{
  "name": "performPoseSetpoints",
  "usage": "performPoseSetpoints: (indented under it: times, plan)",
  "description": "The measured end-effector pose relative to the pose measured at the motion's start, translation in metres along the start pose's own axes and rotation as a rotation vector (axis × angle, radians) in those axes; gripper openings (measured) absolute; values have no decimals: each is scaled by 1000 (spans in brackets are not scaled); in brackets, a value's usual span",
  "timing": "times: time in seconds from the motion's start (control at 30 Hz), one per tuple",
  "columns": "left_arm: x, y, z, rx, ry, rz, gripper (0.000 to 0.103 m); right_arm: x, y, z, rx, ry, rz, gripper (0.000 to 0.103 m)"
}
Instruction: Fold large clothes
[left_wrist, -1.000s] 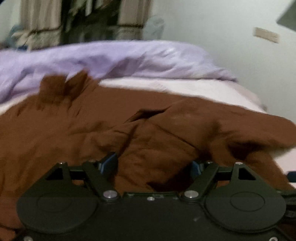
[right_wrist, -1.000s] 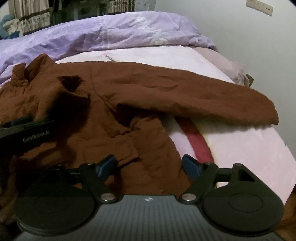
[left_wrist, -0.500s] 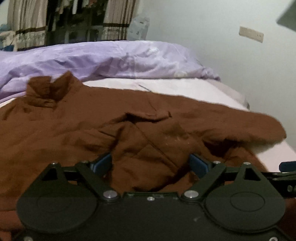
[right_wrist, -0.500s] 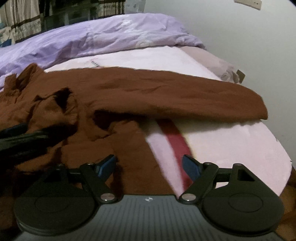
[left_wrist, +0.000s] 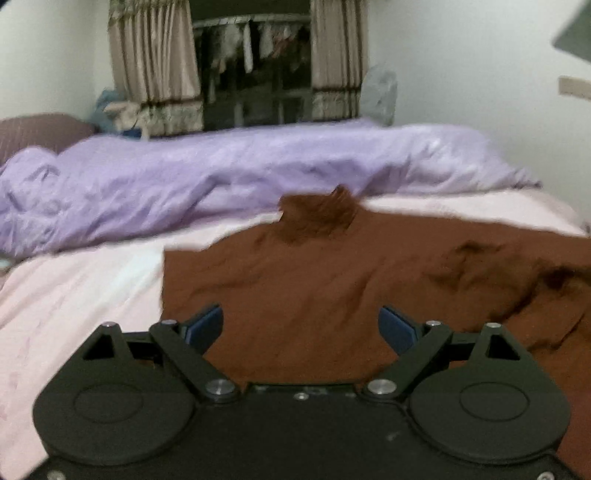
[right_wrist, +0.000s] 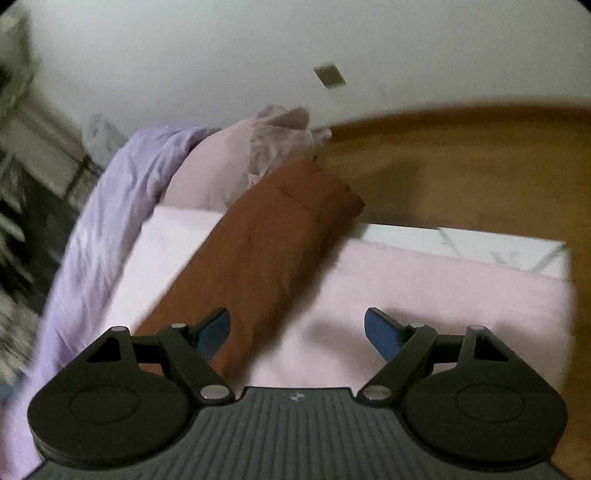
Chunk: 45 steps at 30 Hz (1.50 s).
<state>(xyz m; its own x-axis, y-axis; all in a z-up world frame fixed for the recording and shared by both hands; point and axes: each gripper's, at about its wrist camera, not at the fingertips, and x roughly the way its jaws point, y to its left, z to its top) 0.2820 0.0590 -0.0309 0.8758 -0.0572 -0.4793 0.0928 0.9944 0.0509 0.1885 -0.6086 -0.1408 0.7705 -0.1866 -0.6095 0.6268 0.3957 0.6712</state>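
Swinging away from the jacket's body since a second ago, right gripper (right_wrist: 297, 328) now hovering over one brown sleeve (right_wrist: 266, 240) lying toward 12 o'clock across the pink sheet (right_wrist: 424, 291), jaws spread wide, gripping nothing. Left gripper (left_wrist: 301, 325) having just been opening, empty, hanging over the brown jacket (left_wrist: 332, 284), collar at 12 o'clock.

Brown garment (left_wrist: 332, 280) on pink sheet (left_wrist: 74, 295), lilac duvet (left_wrist: 221, 166) (striped beige curtains (left_wrist: 155, 55))
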Motion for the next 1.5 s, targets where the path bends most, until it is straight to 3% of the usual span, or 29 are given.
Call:
performPoseSetpoints:
  times: [0.07,0.17,0.2,0.23,0.27,0.3,0.4,0.53,0.7,0.8,0.87,0.97,1.0,1.17,1.37,1.43,1.5]
  plan:
    - [4,3,-8,-29,39,6,93,17,1,12,36,13,10,97]
    - [2,3,-18,-38,62,13,93,32,12,17,41,-41,-13,97]
    - [4,0,-19,-26,65,13,93,36,16,19,32,-71,-3,84]
    - [2,0,-18,-5,68,14,93,42,20,21,21,-78,-14,47]
    - [-1,2,-22,16,69,25,93,48,22,25,6,-70,-34,24]
    - [-3,4,-25,29,69,40,93,55,26,27,-14,-60,-49,13]
    - [6,12,-25,-2,92,89,93,52,33,19,-79,-107,-50,10]
    - [16,13,-29,-3,127,84,93,26,68,-9,-311,-212,-75,7]
    - [17,24,-25,-41,130,114,93,-28,129,-55,-467,-276,81,7]
    - [17,36,-23,-77,136,118,93,-56,180,-102,-612,-293,182,7]
    - [21,43,-18,-12,152,108,93,-68,217,-135,-686,-256,271,7]
    - [32,64,-5,3,192,237,93,-76,267,-185,-740,-200,386,7]
    - [33,72,-2,-16,193,248,93,-79,282,-209,-764,-183,418,7]
    - [36,94,2,-100,186,214,93,-76,324,-314,-824,-21,533,7]
    - [54,101,-8,-105,229,232,93,-72,353,-396,-821,141,604,7]
    - [55,106,-12,-124,232,215,94,-82,361,-418,-851,120,627,7]
    - [58,110,-16,-141,237,203,95,-88,364,-439,-914,48,591,7]
